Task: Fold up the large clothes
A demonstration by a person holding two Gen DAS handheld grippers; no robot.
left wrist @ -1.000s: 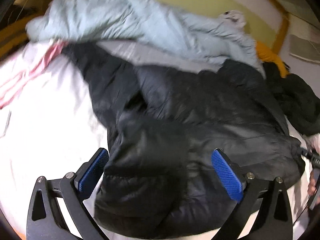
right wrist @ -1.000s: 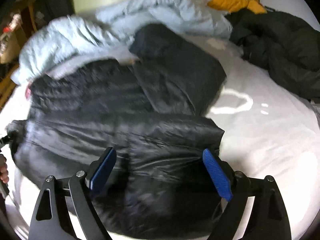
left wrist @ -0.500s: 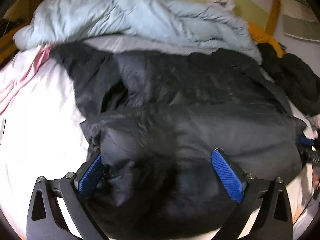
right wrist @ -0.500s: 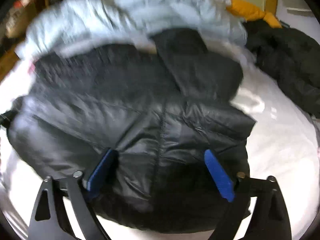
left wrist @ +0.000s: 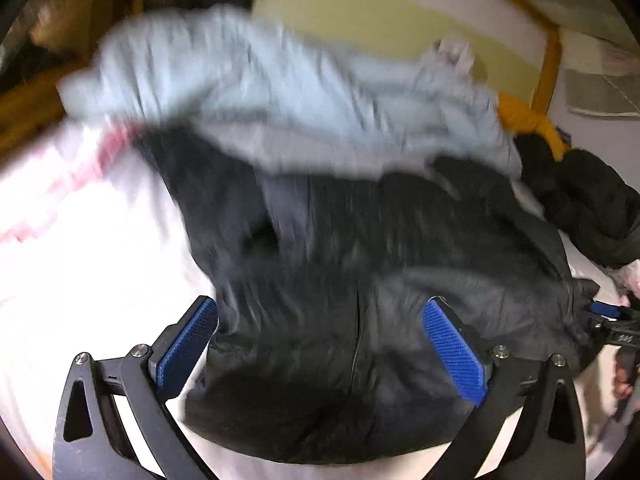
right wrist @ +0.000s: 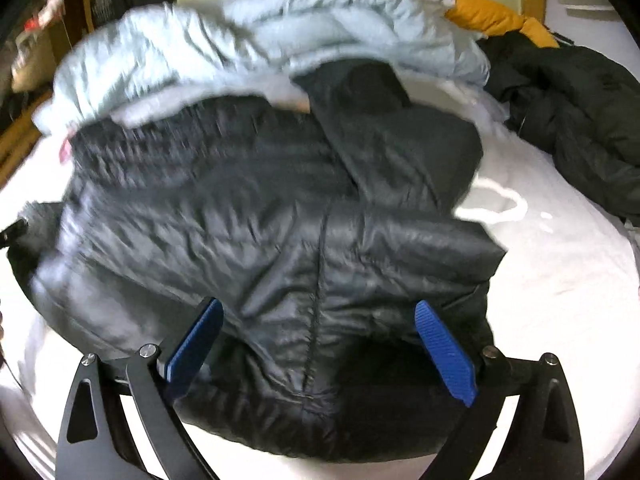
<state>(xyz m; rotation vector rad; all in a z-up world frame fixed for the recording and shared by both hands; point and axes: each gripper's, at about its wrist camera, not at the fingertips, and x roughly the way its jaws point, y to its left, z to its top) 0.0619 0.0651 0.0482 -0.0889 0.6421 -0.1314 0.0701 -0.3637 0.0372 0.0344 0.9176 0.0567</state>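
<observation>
A black puffer jacket (right wrist: 288,240) lies spread on a white bed sheet (right wrist: 560,288), with a pale blue jacket (right wrist: 248,44) heaped just beyond it at twelve o'clock and another dark garment (right wrist: 572,112) at two o'clock. The right gripper (right wrist: 320,344) hovers over the near hem, its jaws having just been opening and now wide, fabric between but unpinched. The left gripper (left wrist: 324,344) likewise stands spread apart over the jacket.

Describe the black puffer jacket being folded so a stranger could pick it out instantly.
On the white bed, nearest the cameras, lies the black puffer jacket. Unlike the pale blue coat behind and the matte dark coat far right, it is shiny, quilted, with a centre zip.
</observation>
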